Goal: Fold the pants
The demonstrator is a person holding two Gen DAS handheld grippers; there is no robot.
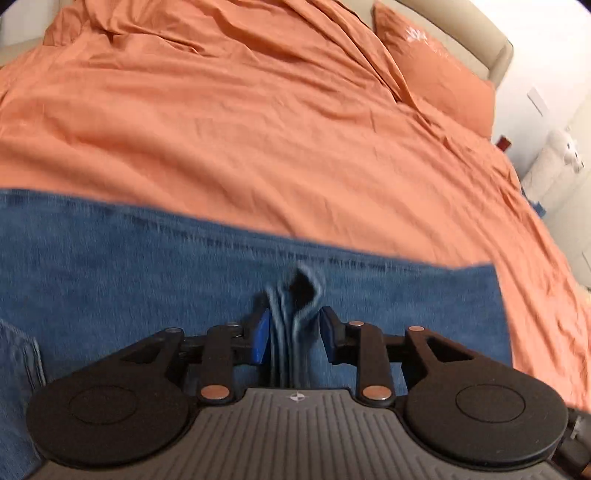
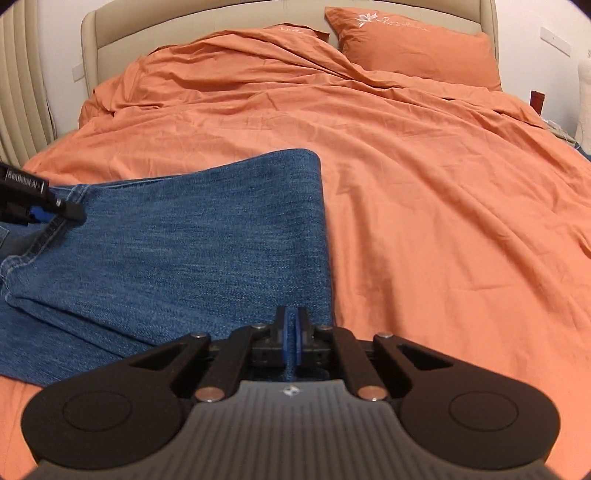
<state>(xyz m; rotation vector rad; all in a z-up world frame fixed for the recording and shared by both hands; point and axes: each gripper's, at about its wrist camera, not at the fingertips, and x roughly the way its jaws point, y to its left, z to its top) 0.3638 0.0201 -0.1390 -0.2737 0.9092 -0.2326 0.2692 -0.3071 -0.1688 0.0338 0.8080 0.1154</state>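
Blue jeans (image 1: 147,277) lie folded on the orange bed, spread across the lower half of the left wrist view. My left gripper (image 1: 293,332) stands over them with its jaws apart. A bunched ridge of denim (image 1: 291,317) rises between the blue pads, lying against the left pad and loose on the right. In the right wrist view the jeans (image 2: 184,229) stretch to the left, their folded end towards the headboard. My right gripper (image 2: 293,332) is shut on a thin layer of denim at their near right edge. My left gripper (image 2: 62,216) shows at the far left, by the seamed hem.
An orange duvet (image 2: 424,184) covers the whole bed, creased and rumpled. Orange pillows (image 2: 417,48) lean on the beige headboard (image 2: 184,22). A white object (image 1: 554,166) stands beside the bed at the right. A wall panel (image 2: 18,92) stands to the left of the headboard.
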